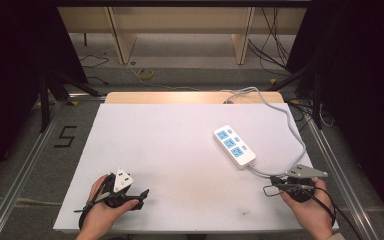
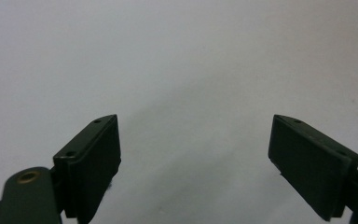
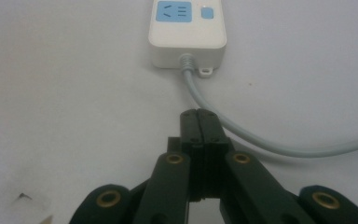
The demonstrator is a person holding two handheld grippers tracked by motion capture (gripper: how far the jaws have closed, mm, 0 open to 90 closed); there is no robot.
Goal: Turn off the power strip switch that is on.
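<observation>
A white power strip (image 1: 234, 146) with blue sockets lies right of the middle of the white table (image 1: 170, 150). Its grey cable (image 1: 292, 135) loops off the far right edge and back. In the right gripper view the strip's near end (image 3: 187, 32) and cable (image 3: 242, 133) lie just ahead of my right gripper (image 3: 199, 116), whose jaws are pressed together with nothing between them. That gripper (image 1: 274, 184) rests near the front right corner, close to the cable. My left gripper (image 1: 144, 195) sits at the front left, its jaws wide apart over bare table (image 2: 191, 70), with an open gap (image 2: 193, 140) between them.
A wooden edge (image 1: 190, 97) shows behind the table. Beyond it are floor cables (image 1: 145, 74) and furniture legs (image 1: 122, 45). Metal rails (image 1: 30, 155) run along both sides of the table, and a "5" mark (image 1: 66, 136) lies on the floor at left.
</observation>
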